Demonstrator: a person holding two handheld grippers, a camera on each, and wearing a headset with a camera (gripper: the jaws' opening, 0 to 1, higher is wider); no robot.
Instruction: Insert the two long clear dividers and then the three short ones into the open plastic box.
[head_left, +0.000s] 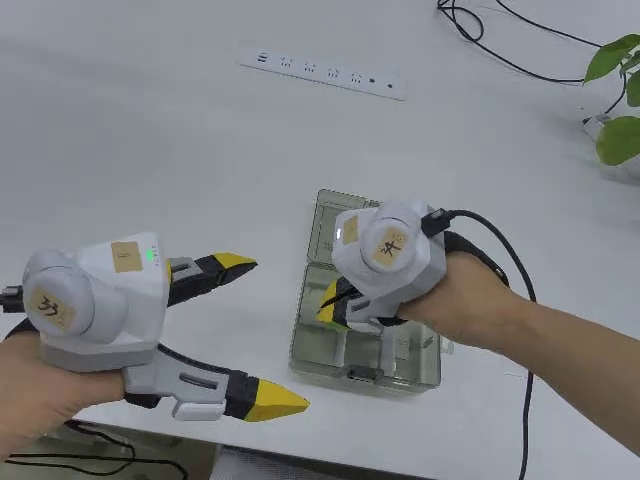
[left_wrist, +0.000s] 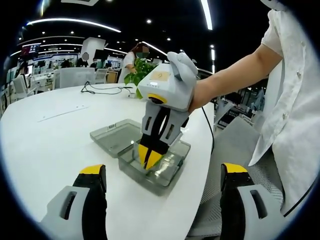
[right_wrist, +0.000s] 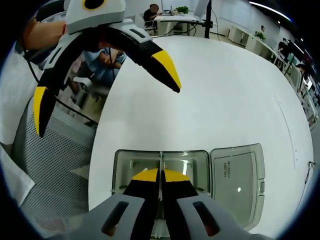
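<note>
The clear plastic box (head_left: 362, 368) lies open on the white table, its lid (head_left: 333, 208) folded back on the far side. My right gripper (head_left: 328, 312) points down into the box, its yellow tips pressed together. In the right gripper view the right gripper (right_wrist: 160, 174) is shut on a thin clear divider (right_wrist: 160, 159), seen edge-on and running across the box (right_wrist: 120, 167) beside the lid (right_wrist: 237, 180). My left gripper (head_left: 262, 332) stands wide open to the left of the box, holding nothing. In the left gripper view the left gripper (left_wrist: 163, 169) frames the box (left_wrist: 150, 181) and the right gripper (left_wrist: 149, 157).
A white power strip (head_left: 325, 72) lies at the back of the table. Black cables (head_left: 500, 45) and a green plant (head_left: 618, 100) sit at the far right. The table's front edge (head_left: 330, 455) runs just below the box.
</note>
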